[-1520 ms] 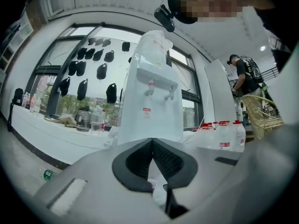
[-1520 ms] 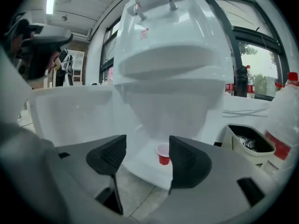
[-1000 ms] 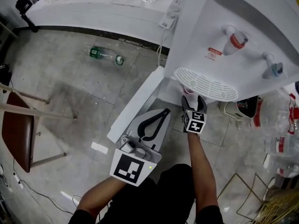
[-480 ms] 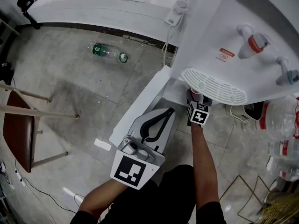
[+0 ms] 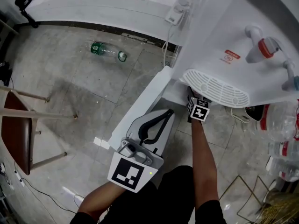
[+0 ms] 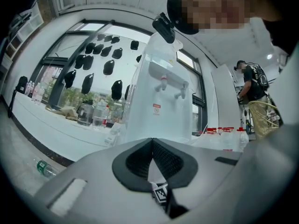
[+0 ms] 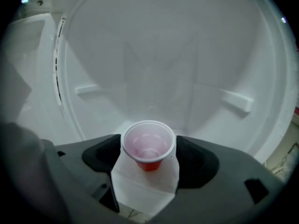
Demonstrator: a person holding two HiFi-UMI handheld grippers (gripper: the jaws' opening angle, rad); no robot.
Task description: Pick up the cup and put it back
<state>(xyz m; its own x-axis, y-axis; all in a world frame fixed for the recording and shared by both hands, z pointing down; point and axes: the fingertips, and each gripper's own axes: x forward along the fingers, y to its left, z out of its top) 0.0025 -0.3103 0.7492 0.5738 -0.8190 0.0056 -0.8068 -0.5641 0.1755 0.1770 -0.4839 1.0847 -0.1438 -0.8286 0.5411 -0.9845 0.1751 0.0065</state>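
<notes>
Both jaws of the right gripper [image 7: 148, 157], just opened wide, flank a small red plastic cup [image 7: 148, 143] at lower centre; the left gripper [image 6: 152, 141] is closed and empty.

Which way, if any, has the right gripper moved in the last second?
Yes. The right gripper went further in under the grille; its jaws have just been opening, with the cup between them.

Green bottle [image 5: 108, 52] lies on the tiled floor [image 5: 84, 92].
</notes>
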